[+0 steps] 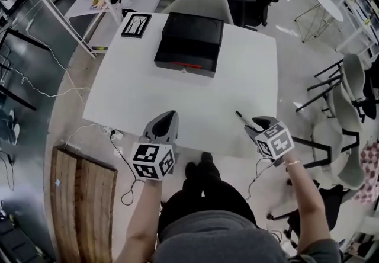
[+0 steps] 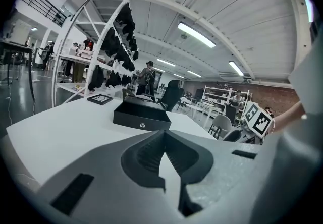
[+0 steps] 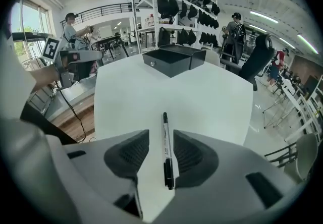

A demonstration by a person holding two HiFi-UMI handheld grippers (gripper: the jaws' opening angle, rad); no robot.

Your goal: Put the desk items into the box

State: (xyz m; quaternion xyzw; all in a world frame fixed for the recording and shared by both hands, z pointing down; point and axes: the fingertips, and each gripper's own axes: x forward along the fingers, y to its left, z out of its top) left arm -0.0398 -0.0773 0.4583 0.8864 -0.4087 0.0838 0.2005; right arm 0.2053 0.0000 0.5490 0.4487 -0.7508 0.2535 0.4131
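Straddles the slim black-and-white pen (image 3: 165, 142) at the white table's (image 3: 151, 92) near edge, right gripper (image 3: 160, 136) parted, not pinching; left gripper (image 2: 164, 134) closed, empty. Next: squeeze, lift, carry to the open black rectangular box (image 3: 174, 61) at the far end.

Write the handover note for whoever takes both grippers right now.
Left gripper: shut, empty, by the white table's near edge.
Right gripper: open, jaws astride the pen lying on the table, not yet gripping.
Black box: at the table's far edge; a black frame lies beside it.
Done: pen lined up.
Left: close on the pen, carry it to the box, then probably the frame.
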